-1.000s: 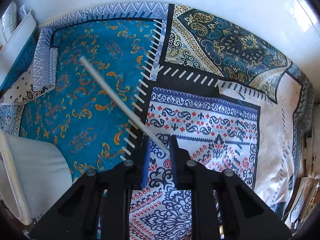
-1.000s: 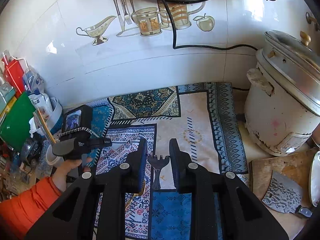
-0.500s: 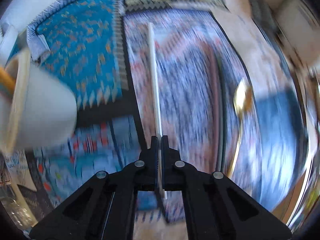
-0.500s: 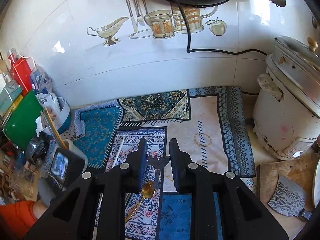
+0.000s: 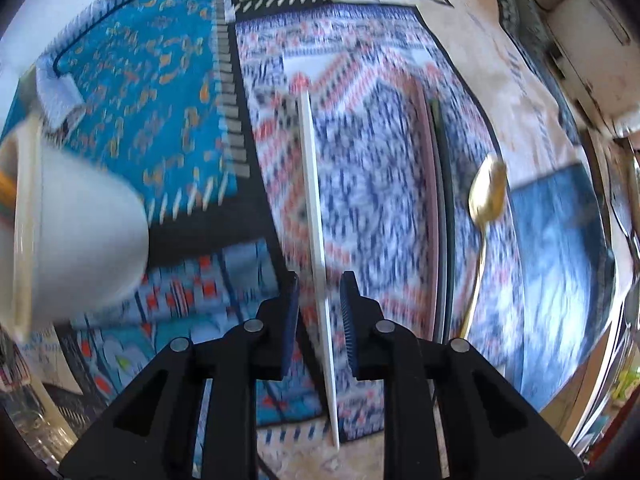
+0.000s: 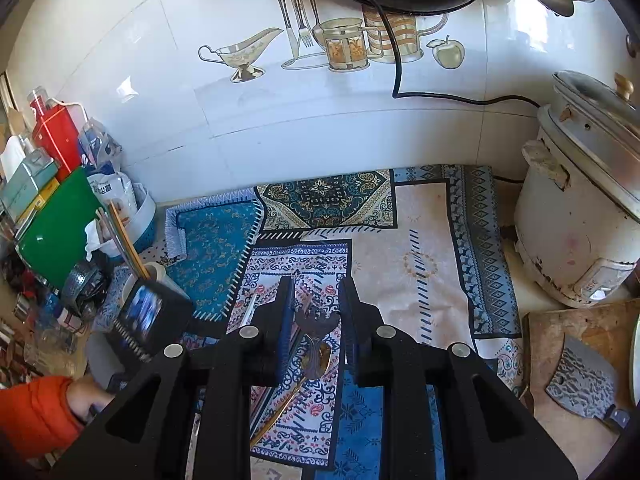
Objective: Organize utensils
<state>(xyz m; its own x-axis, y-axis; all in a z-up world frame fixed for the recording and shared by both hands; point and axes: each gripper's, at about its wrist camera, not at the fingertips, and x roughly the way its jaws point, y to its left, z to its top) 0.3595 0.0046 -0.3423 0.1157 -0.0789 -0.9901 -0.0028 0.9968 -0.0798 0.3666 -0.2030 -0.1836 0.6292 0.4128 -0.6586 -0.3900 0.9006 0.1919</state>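
A white chopstick [image 5: 314,216] lies on the patterned mat, running between the jaws of my left gripper [image 5: 319,300], which is open and does not touch it. A gold spoon [image 5: 486,196] lies to its right, and a dark chopstick [image 5: 444,216] lies between them. A white cup [image 5: 80,232] with sticks in it stands at the left. My right gripper [image 6: 316,322] holds a dark fork [image 6: 316,324] above the mat, over the gold spoon [image 6: 316,360]. The cup [image 6: 154,272] also shows in the right wrist view, behind my left gripper's camera.
A white rice cooker [image 6: 584,220] stands at the right. A cleaver [image 6: 580,384] lies on a wooden board [image 6: 560,328] at the right front. Boxes, a green board [image 6: 56,228] and a blue basket [image 6: 144,224] crowd the left. A tiled wall [image 6: 320,120] runs behind.
My left gripper was shut on the white chopstick half a second ago; now its jaws are open and the chopstick lies on the mat. My right gripper has shifted slightly over the spoon.
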